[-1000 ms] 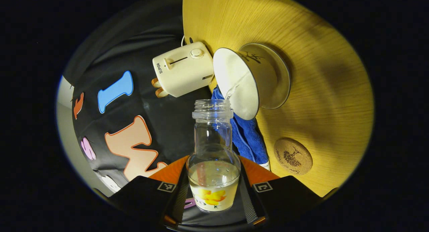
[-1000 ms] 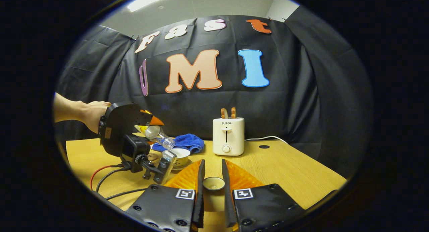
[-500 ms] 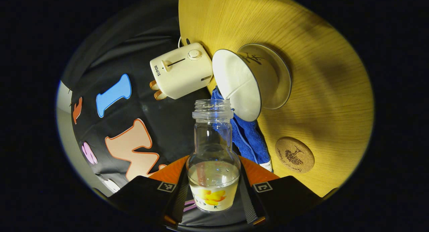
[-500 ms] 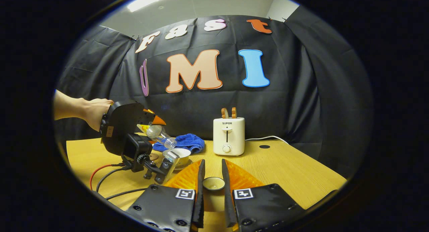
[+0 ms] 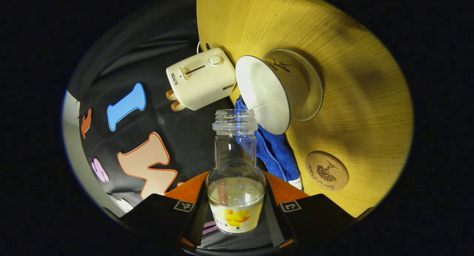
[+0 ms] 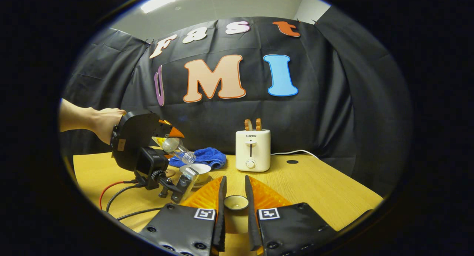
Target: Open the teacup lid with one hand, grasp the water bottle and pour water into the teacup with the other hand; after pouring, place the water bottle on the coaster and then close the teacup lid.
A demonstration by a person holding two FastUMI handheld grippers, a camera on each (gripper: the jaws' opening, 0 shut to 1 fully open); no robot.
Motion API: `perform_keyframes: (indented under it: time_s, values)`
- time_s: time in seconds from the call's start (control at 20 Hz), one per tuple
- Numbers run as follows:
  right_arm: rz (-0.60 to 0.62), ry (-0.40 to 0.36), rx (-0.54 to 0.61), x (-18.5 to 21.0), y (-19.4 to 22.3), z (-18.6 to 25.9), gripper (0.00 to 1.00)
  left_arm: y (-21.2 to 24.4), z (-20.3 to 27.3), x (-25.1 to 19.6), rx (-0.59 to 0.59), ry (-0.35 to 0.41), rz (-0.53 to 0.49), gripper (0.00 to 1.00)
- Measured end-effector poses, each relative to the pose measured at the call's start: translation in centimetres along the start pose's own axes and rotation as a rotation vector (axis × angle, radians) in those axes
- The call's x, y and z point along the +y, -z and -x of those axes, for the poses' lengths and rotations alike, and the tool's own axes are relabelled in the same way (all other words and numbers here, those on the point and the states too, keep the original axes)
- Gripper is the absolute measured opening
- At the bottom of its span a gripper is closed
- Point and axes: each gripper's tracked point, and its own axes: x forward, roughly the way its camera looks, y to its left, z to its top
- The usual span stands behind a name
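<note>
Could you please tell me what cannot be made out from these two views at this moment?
- Water level in the teacup: in the left gripper view its white inside gives no clear waterline; in the right gripper view it is too small.
- Whether water leaves the water bottle: no stream can be told.
- The coaster print: too small.
- The teacup lid: partly hidden by the right gripper fingers.

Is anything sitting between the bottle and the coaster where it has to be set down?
Nothing visible. The left gripper holds the bottle tilted near the teacup; the coaster lies bare beside the blue cloth, table open between them.
</note>
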Motion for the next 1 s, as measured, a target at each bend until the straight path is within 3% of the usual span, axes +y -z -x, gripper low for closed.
perform_keyframes:
  time_s: [0.4, 0.55, 0.7, 0.85, 1.0]
  values:
    - [0.000, 0.000, 0.000, -0.1, 0.0, 0.0, 0.28, 0.1, -0.3, -1.2, -0.011, 0.007, 0.088, 0.67]
    - [0.001, 0.000, 0.000, 0.0, 0.0, 0.0, 0.28, -0.3, -0.3, -2.4, -0.037, 0.003, 0.208, 0.67]
    - [0.001, 0.001, 0.000, 0.0, 0.0, 0.0, 0.28, -0.5, 0.3, -1.8, -0.073, -0.062, 0.345, 0.67]
    - [0.002, 0.002, 0.002, -0.1, 0.1, 0.2, 0.28, -0.5, 1.6, -0.3, -0.118, -0.139, 0.591, 0.67]
    - [0.002, 0.004, 0.002, -0.1, 0.0, 0.1, 0.28, 0.6, 2.8, 0.2, -0.178, -0.167, 0.973, 0.66]
